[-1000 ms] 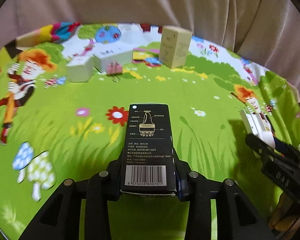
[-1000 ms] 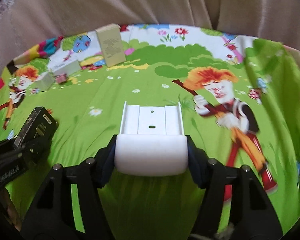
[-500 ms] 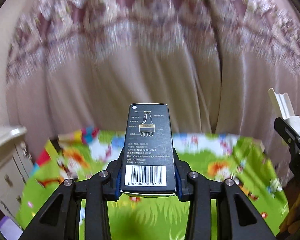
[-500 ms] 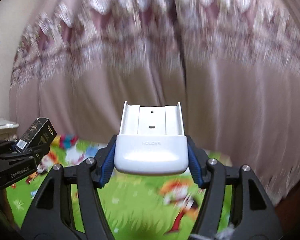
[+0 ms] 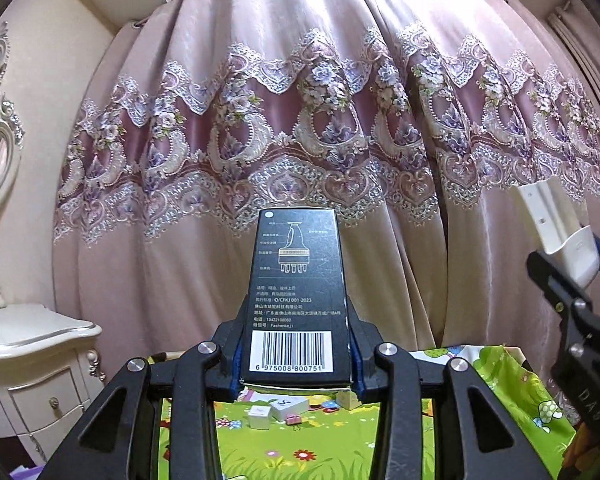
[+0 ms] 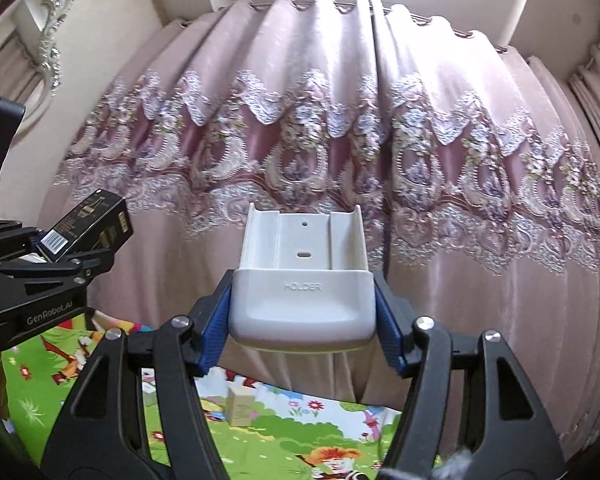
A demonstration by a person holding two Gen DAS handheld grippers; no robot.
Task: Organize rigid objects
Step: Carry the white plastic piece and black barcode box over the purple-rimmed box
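My left gripper [image 5: 296, 364] squeezes a black box [image 5: 298, 300] — barcode 6 975008 800751 — up in front of the pink curtain [image 5: 300, 120]. My right gripper [image 6: 302, 336] grips a white tray [image 6: 302, 280] marked HOLDER.

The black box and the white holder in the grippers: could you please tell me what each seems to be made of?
Black box: probably thin printed cardboard with a smooth satin finish, judging by its sharp folded edges, barcode label and faint scuffs. White holder: likely moulded plastic with a semi-gloss finish, judging by its rounded corners, embossed "HOLDER" lettering and soft highlights.
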